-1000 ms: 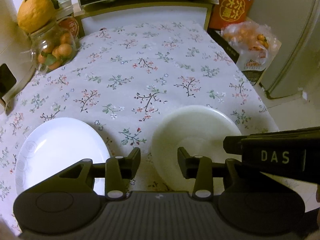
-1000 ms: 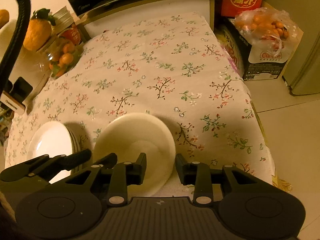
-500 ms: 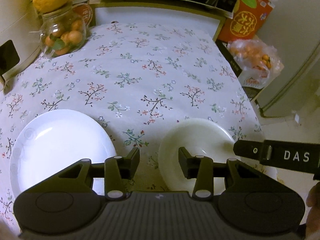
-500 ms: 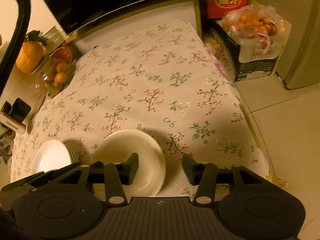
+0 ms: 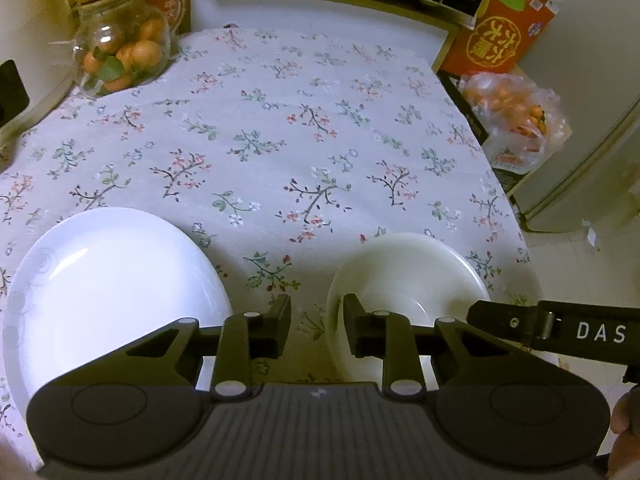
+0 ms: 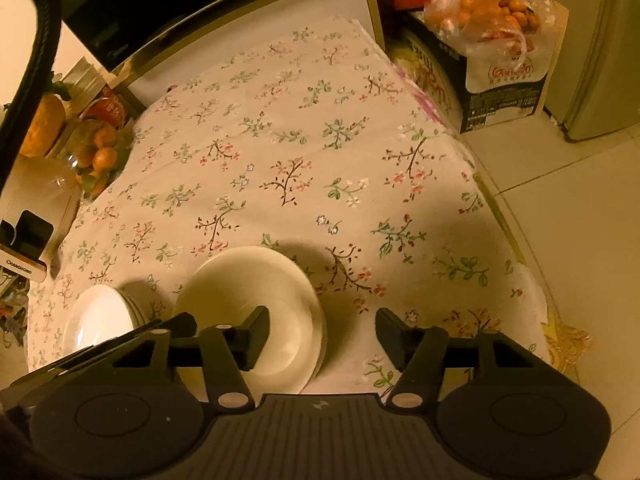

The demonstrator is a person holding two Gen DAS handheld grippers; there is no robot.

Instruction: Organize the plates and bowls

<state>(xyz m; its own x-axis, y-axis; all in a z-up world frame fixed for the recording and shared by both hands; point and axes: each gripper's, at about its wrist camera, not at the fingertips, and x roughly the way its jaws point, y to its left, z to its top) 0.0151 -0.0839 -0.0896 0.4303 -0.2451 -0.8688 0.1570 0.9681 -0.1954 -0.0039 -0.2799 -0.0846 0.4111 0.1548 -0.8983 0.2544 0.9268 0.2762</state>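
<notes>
1. Scene: floral tablecloth [image 5: 280, 152] fills both views. White plates [image 5: 108, 280] sit lower left of the left wrist view; in the right wrist view they read as a small stack [image 6: 100, 316] at lower left.
2. Cream bowl [image 5: 404, 276] sits lower right of centre in the left wrist view, and lower centre-left in the right wrist view [image 6: 256, 292]. It looks like more than one bowl nested; I cannot tell the count.
3. Bowl and plates are apart, with bare cloth between them.
4. Left gripper [image 5: 316, 328]: jaws parted a moderate gap, holding nothing. It hovers over the cloth gap between plates and bowl, its right finger overlapping the bowl's left rim in frame.
5. Right gripper [image 6: 322, 338]: jaws spread wide, empty. Its left finger lies over the bowl interior and its right finger is outside, so the bowl's right rim falls in the gap.
6. Step, my judgement: lining up the right gripper to pinch the bowl rim. Nothing is grasped yet.
7. Next move: I bring the right gripper down so the rim seats between the fingers, close, then lift level.
8. Where the bowl should go is unclear from the task line.
9. Clutter: fruit jar [image 5: 120, 52] upper left and bagged oranges [image 6: 492, 12] upper right, both well apart from the work.
</notes>
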